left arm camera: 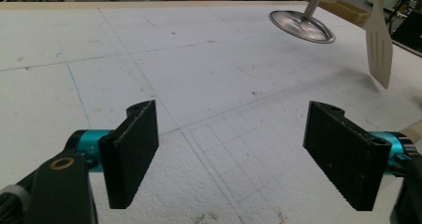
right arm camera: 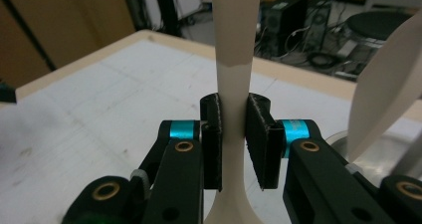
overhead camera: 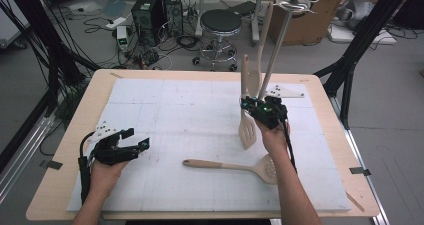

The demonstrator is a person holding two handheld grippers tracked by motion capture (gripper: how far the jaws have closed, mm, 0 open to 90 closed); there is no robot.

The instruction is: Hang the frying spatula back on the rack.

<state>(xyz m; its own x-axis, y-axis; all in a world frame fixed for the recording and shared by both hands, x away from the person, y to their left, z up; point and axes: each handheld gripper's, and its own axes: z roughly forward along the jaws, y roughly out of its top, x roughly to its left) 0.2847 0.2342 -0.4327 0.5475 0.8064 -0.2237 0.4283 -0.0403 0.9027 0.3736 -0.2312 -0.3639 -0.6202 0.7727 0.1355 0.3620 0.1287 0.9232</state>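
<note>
The slotted spatula (overhead camera: 246, 116) hangs upright in the air above the right half of the counter (overhead camera: 65, 185), blade down and handle up, clamped by its pale neck (right arm camera: 234, 104) between the two black jaws of the right tool (overhead camera: 261, 108), which press on it from both sides. In the high view the blade (overhead camera: 247, 131) shows just below and to the left of that tool, clear of the white mat (overhead camera: 175, 110), and the handle rises beside the slanting rod of the metal utensil stand (overhead camera: 280, 45), whose round base (left arm camera: 301, 26) sits toward the far right corner of the counter. A second pale utensil hangs from the stand's top, near the held spatula's handle. Nearer the front edge, a skimmer spoon (overhead camera: 235, 166) lies flat on the mat, its perforated head pointing right beside the person's right wrist, well below the held spatula. At the left side of the counter the left tool (overhead camera: 117, 147) rests low over the mat, its jaws spread wide with nothing but bare mat between them.
</note>
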